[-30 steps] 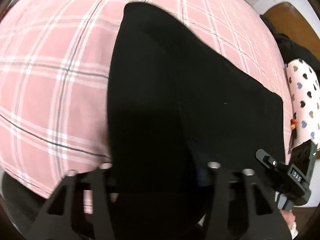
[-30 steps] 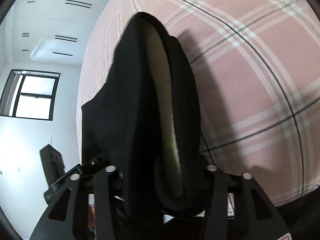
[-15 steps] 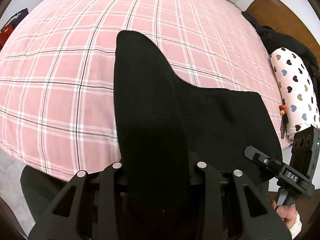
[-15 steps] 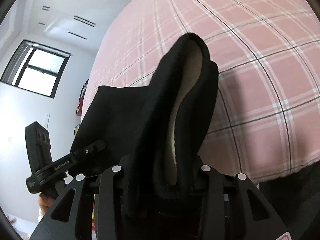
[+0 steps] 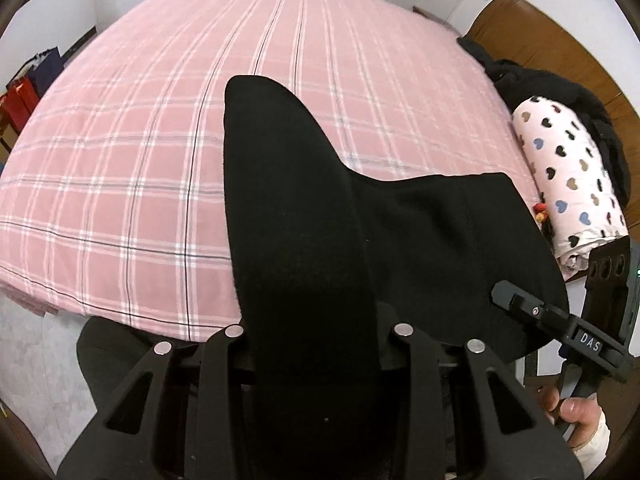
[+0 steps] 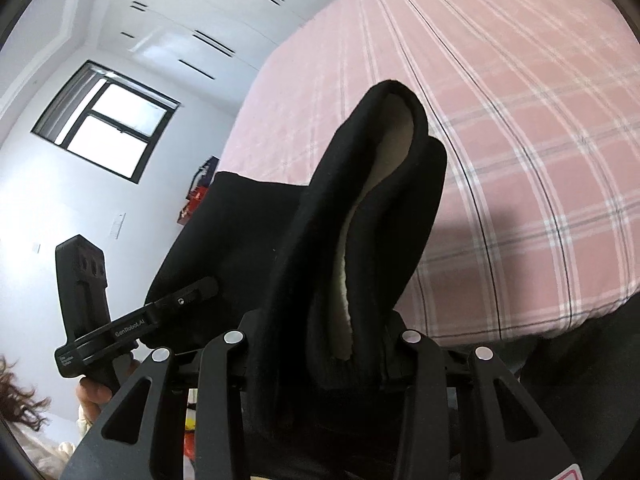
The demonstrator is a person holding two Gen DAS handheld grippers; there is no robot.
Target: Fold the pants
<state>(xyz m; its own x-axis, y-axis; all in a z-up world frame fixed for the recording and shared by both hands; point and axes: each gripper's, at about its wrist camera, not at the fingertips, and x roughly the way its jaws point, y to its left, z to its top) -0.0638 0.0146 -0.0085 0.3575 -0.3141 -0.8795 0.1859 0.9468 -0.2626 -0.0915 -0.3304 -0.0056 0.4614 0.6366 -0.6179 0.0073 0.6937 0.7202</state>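
Pants point(image 5: 304, 248), one black pair with a pale fleecy lining, hang in the air above the near edge of one pink plaid bed point(image 5: 160, 128). Two grippers hold them: the left gripper point(image 5: 318, 332) clamps a thick fold between its fingers, and the right gripper point(image 6: 320, 340) pinches the lined edge likewise. One heart-print pillow point(image 5: 568, 176) lies at the far right.

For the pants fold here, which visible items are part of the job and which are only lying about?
Part of the job:
- black pants, cream lining showing in the right wrist view
- left tongs, shut on the pants
- right tongs, shut on the pants
- pink plaid bed

Lying about:
- heart-print bundle
- dark clothes by the wooden headboard
- red bags
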